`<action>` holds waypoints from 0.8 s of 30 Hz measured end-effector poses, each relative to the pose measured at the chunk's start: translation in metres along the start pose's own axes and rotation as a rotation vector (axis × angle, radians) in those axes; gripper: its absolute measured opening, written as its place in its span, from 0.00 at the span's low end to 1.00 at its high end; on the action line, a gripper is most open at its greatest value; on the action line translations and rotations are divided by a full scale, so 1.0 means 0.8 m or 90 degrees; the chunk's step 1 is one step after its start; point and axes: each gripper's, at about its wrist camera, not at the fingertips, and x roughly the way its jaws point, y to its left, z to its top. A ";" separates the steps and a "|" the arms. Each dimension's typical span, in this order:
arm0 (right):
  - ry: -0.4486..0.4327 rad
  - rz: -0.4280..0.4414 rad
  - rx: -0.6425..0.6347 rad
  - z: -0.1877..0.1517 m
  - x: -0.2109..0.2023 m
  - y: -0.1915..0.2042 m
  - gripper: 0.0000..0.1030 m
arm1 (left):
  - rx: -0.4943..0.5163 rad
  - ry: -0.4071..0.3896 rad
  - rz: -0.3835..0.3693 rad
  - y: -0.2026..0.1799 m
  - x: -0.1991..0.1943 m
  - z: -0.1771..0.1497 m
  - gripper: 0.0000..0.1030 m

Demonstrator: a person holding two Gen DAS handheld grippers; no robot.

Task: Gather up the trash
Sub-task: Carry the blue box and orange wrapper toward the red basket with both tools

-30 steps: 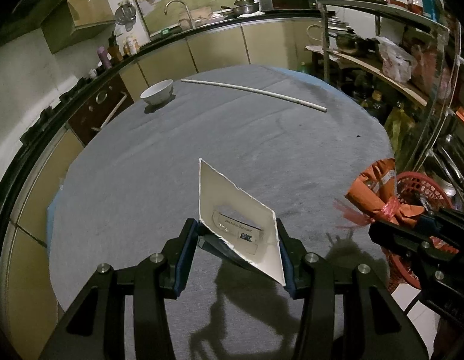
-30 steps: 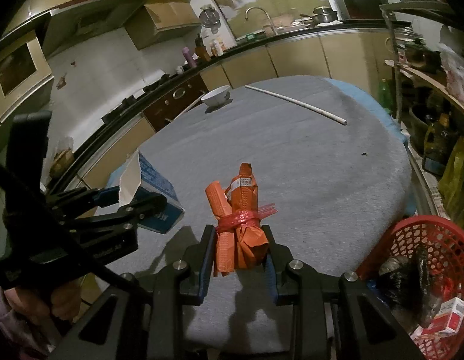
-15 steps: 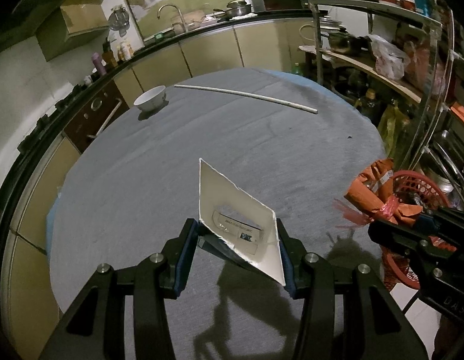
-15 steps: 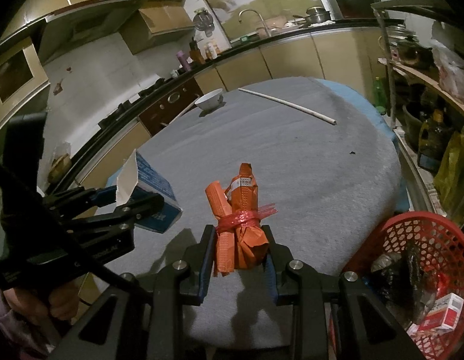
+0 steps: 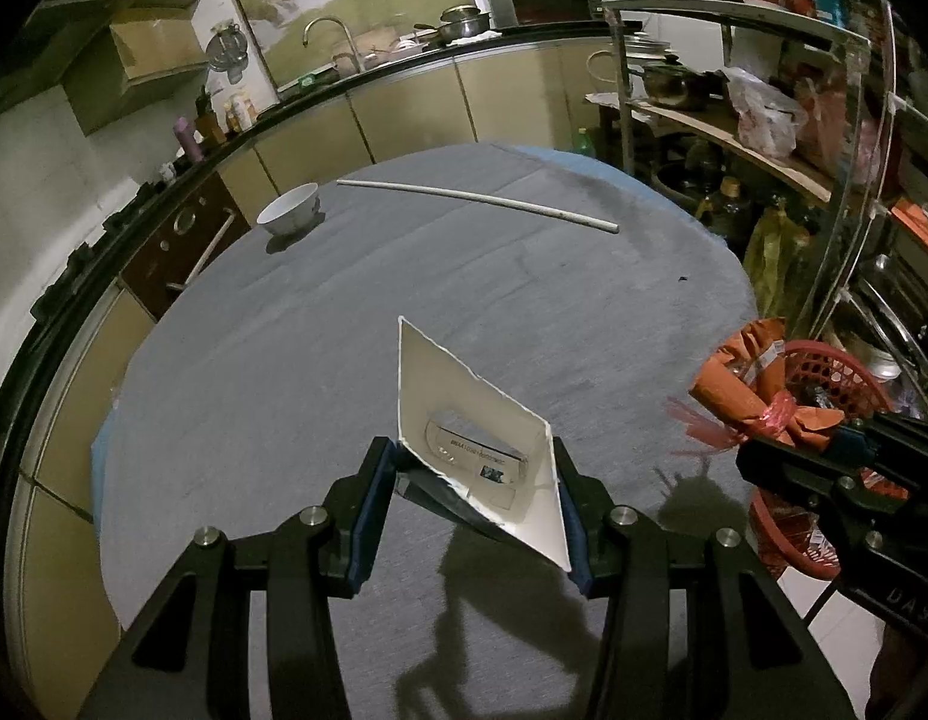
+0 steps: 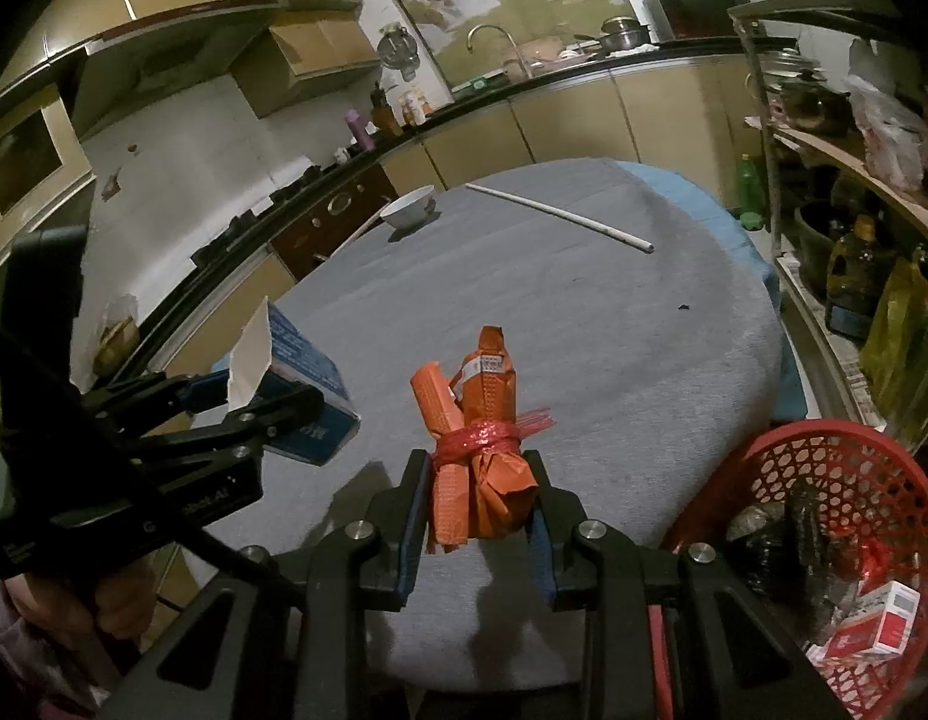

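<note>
My orange bundle (image 6: 476, 450) tied with red string, blue-and-white box (image 6: 302, 384), red lattice basket (image 6: 824, 468) beside grey counter (image 6: 584, 324)

The grey table (image 5: 284, 396) is left open in the middle, while only a white bowl (image 5: 288, 211) and thin rod (image 5: 476, 197) are found far back.

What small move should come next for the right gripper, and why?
Probably carry the orange bundle rightward over the red basket and open. The right gripper grips it above the table, and the basket beside it already holds trash.
</note>
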 end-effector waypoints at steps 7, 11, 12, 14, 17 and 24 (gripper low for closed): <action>-0.004 -0.006 0.008 -0.001 -0.002 0.002 0.30 | 0.005 -0.001 -0.003 -0.006 -0.002 0.002 0.49; -0.008 -0.008 0.011 -0.002 -0.003 0.004 0.30 | 0.008 0.000 -0.007 -0.009 -0.002 0.002 0.49; -0.009 -0.008 0.012 -0.003 -0.003 0.004 0.30 | 0.010 -0.001 -0.006 -0.011 -0.002 0.002 0.49; -0.010 -0.009 0.015 -0.004 -0.004 0.004 0.30 | 0.013 -0.001 -0.008 -0.013 -0.003 0.003 0.49; -0.011 -0.012 0.017 -0.006 -0.005 0.004 0.30 | 0.016 -0.001 -0.011 -0.017 -0.003 0.003 0.49; -0.015 -0.025 0.028 -0.010 -0.010 0.003 0.30 | 0.029 -0.003 -0.019 -0.031 -0.003 0.006 0.49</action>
